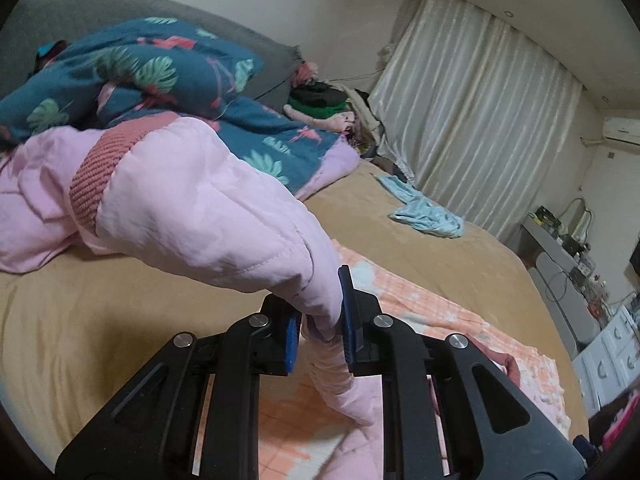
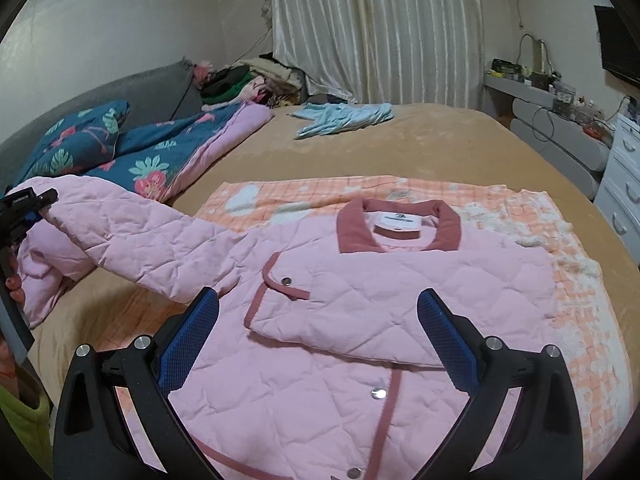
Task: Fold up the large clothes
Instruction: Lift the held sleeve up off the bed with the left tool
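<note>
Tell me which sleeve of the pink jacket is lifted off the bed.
The sleeve stretched out sideways, clamped in the left gripper. The other sleeve lies folded flat across the jacket's chest.

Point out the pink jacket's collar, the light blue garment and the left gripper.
collar (image 2: 450, 222), right wrist view, right side of band.
light blue garment (image 2: 344, 117), right wrist view, middle.
left gripper (image 1: 320, 330), left wrist view, between fingertips.

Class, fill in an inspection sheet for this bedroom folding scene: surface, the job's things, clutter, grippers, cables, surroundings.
Surface: tan bed cover, orange checked blanket spread on it.
Job's things: pink quilted jacket lying collar-up on the blanket, one sleeve lifted.
Clutter: light blue garment, floral quilt, clothes pile by the headboard.
Grippers: left gripper shut on the sleeve; right gripper open above the jacket.
Cables: wires at the shelf.
Surroundings: curtain, white drawers.
</note>
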`<action>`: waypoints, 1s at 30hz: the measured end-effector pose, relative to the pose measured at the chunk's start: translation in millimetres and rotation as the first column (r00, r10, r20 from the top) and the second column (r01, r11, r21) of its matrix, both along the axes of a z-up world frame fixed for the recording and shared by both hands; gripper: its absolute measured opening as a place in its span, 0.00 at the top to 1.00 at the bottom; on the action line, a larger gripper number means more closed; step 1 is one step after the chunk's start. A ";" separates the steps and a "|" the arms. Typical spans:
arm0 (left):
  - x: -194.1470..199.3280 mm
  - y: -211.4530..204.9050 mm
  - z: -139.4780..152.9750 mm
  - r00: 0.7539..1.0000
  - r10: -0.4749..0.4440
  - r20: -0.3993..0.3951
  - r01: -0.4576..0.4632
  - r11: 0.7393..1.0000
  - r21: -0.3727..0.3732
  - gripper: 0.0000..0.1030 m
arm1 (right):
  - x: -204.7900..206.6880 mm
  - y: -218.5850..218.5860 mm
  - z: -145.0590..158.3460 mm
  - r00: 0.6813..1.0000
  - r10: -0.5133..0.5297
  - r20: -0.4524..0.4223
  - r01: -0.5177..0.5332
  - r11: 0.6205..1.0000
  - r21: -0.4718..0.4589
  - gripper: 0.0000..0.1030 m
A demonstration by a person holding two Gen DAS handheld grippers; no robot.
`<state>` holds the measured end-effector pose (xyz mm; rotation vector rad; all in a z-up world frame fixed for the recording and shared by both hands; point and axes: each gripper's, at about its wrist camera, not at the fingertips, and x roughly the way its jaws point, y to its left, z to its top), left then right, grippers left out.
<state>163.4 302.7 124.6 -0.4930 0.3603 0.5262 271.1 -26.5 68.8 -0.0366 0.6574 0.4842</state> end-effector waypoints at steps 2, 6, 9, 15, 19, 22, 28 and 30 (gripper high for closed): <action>3.1 -12.0 7.0 1.000 -0.019 0.002 0.019 1.000 0.018 0.91 | -2.8 -9.9 2.2 1.000 -0.015 0.006 0.015 1.000 -0.006 0.04; 10.7 -33.0 17.1 0.999 -0.051 0.002 0.051 0.998 0.044 0.91 | -9.6 -32.7 5.2 0.998 -0.050 0.026 0.051 0.999 -0.009 0.04; 18.0 -50.7 25.2 0.997 -0.079 -0.007 0.079 0.995 0.067 0.91 | -12.2 -48.7 5.5 0.997 -0.073 0.021 0.073 0.997 0.012 0.04; 33.2 -83.3 35.5 0.990 -0.139 -0.030 0.141 0.983 0.114 0.91 | -17.2 -78.0 5.0 0.993 -0.118 0.022 0.117 0.992 0.037 0.04; 42.0 -101.2 39.1 0.985 -0.164 -0.046 0.169 0.977 0.132 0.91 | -21.4 -97.0 5.0 0.989 -0.146 0.029 0.145 0.988 0.049 0.04; 48.5 -111.7 41.5 0.981 -0.188 -0.056 0.194 0.970 0.145 0.91 | -23.9 -108.8 5.4 0.984 -0.171 0.042 0.168 0.984 0.055 0.04; 61.1 -142.3 42.9 0.965 -0.248 -0.082 0.259 0.949 0.180 0.91 | -31.3 -128.7 4.7 0.974 -0.220 0.062 0.217 0.975 0.051 0.04; 64.9 -153.8 41.6 0.960 -0.267 -0.090 0.280 0.942 0.188 0.92 | -33.9 -134.6 4.0 0.972 -0.225 0.064 0.222 0.973 0.058 0.04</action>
